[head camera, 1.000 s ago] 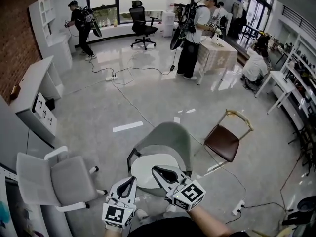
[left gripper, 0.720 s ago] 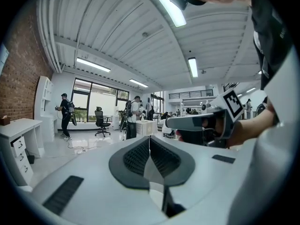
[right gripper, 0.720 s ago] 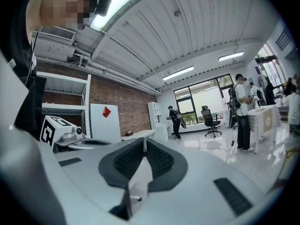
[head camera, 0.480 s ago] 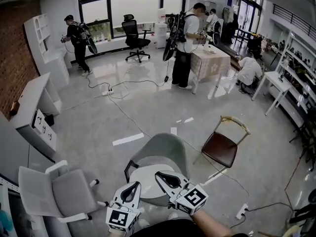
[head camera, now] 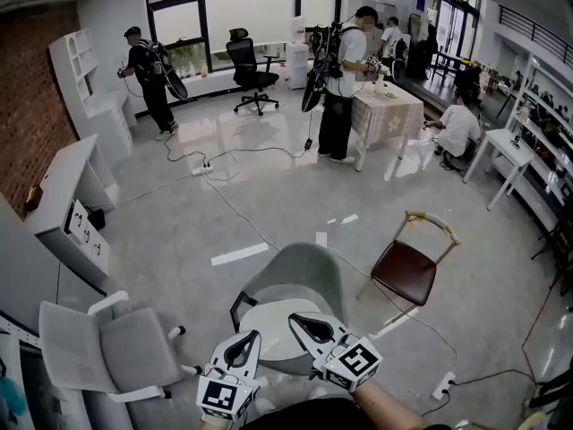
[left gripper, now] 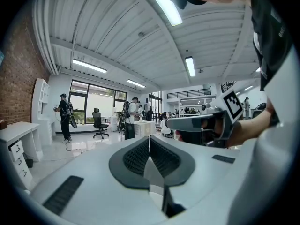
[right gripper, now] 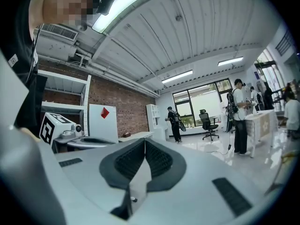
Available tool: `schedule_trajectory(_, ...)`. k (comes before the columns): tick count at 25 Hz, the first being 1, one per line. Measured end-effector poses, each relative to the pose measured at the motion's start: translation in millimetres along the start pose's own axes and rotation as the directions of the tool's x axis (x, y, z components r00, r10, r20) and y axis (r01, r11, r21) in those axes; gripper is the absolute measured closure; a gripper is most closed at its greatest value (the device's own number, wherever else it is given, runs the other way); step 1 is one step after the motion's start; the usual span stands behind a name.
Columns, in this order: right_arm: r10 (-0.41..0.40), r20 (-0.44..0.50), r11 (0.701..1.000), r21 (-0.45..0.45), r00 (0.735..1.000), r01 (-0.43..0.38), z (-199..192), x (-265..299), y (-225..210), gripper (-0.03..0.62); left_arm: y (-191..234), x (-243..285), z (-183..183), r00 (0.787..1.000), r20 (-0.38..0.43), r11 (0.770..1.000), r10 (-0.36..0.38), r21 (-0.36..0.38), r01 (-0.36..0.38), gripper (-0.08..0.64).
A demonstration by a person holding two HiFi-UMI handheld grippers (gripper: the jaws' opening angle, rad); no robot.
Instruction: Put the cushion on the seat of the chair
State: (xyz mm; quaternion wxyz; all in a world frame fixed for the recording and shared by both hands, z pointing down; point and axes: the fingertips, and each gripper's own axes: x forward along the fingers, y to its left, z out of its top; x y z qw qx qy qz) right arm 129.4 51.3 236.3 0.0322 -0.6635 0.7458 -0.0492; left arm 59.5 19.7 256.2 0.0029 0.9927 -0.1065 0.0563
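The white round cushion [head camera: 269,321] lay flat on the seat of the grey-green chair [head camera: 300,267], tucked inside the curve of the backrest, near the middle of the floor and just beyond the person's hands. That placement looked settled: the cushion sat level, with the chair's arms and back rising around it, so it probably would not slide off.

Both tongs were held low at the near edge, above the front of that seat. The left gripper [head camera: 251,335] had its jaws pressed together with nothing between them, and its own camera showed only the far room past the ribbed pads. The right gripper [head camera: 294,317] was likewise closed and empty, its tip over the near rim of the cushion; whether it touched the fabric could not be told from above. Held shut, level and empty like this, they seemed to have nothing left to carry, so the task appeared done or all but done.

To the right stood a wooden chair [head camera: 405,271] with a brown seat, well apart. A white office chair [head camera: 107,348] stood at the near left, also apart.
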Motion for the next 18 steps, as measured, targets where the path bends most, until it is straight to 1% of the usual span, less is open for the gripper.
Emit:
schedule_trajectory(8,-0.002,-0.016,1.0,0.015,1.0,0.002,-7.6,-6.6,-5.5,0.577,-7.3,5.0,1.7,1.0,-0.001,1.0,0.003,-0.003,-0.003,0.546)
schedule_trajectory(14,-0.006,-0.021,1.0,0.023,1.0,0.007,-13.7,-5.6,-7.0,0.577,-5.2,4.3,-4.7,1.0,-0.008,1.0,0.006,0.0,-0.006,0.546)
schedule_trajectory(18,-0.016,-0.023,0.999,0.029,1.0,0.017,-12.9,-8.3,-9.6,0.577,-6.0,4.0,-2.5,1.0,-0.017,1.0,0.013,-0.015,-0.014,0.546)
